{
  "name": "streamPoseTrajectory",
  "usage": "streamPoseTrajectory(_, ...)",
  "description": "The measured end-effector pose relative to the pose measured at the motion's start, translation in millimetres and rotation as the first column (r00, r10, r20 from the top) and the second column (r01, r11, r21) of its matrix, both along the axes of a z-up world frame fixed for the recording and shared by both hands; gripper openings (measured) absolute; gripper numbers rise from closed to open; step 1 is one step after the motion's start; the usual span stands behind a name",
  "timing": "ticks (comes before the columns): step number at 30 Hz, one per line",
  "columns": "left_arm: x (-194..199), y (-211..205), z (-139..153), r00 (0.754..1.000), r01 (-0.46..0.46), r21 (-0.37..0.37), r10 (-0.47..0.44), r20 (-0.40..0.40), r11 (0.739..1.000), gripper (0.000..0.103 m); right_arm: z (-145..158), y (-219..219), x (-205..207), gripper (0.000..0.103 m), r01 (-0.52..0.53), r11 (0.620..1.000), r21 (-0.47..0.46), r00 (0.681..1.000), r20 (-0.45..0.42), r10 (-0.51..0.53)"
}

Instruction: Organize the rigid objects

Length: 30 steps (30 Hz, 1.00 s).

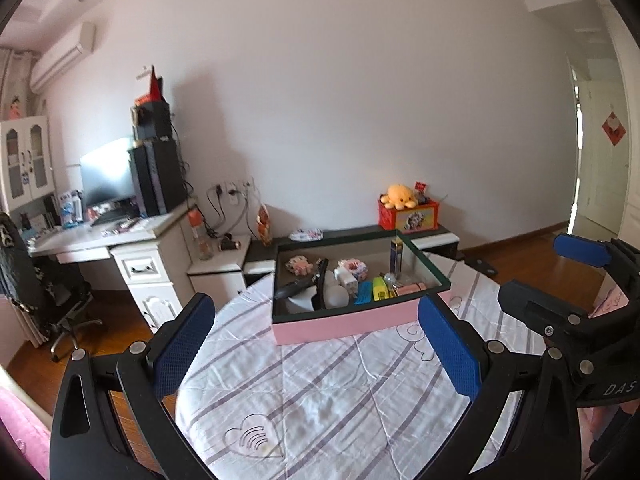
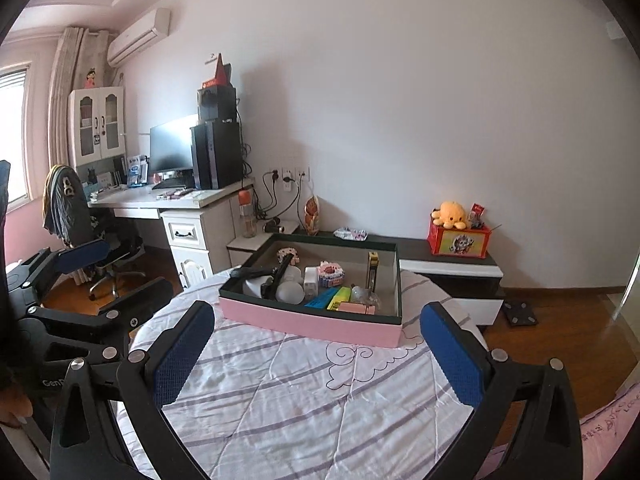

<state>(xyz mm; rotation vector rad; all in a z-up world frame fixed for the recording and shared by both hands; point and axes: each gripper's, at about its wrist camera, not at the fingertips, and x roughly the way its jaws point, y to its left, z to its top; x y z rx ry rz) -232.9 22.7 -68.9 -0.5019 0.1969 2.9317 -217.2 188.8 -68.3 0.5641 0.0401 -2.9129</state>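
I see pink box (image 2: 308, 326) with dark green rim, white quilt (image 2: 304, 408) with grey-purple stripes, blue gripper pads (image 2: 182, 354), yellow plush (image 2: 450, 214) on red crate (image 2: 458, 242)

Plain white wall (image 2: 400, 80), wood floor (image 2: 560, 332). White desk (image 2: 160, 200) w/ monitor (image 2: 170, 144) & PC tower (image 2: 218, 154) at left, office chair (image 2: 76, 216) beside it. AC unit (image 2: 138, 36) up high, window (image 2: 14, 136) w/ daylight far left. Low dark cabinet (image 2: 452, 264) along wall.

Right gripper (image 2: 316, 354) fingers spread, empty, above quilted table (image 2: 304, 400); pink box (image 2: 304, 322) beyond.
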Motion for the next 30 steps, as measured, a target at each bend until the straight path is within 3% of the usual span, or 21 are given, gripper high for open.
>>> streamPoseTrajectory(5,35.5,-5.5,19.6,0.998,-0.025,-0.012,0.024,-0.064,1.0,0.103,17.4,-4.9,30.5,0.103,0.003,1.0,0.008,0.999,-0.049,-0.003)
streamPoseTrajectory(11,73.9,-17.4,41.1,0.992,-0.022,0.03,0.025,-0.121,0.999,0.103,41.3,-11.8,65.1,0.103,0.012,1.0,0.02,0.993,-0.114,-0.009)
streamPoseTrajectory(30,147.3,-29.9,74.3,0.96,-0.059,0.058,0.073,-0.27,0.997,0.103,76.4,-30.6,140.2,0.103,0.04,0.999,0.037,0.968,-0.249,-0.03)
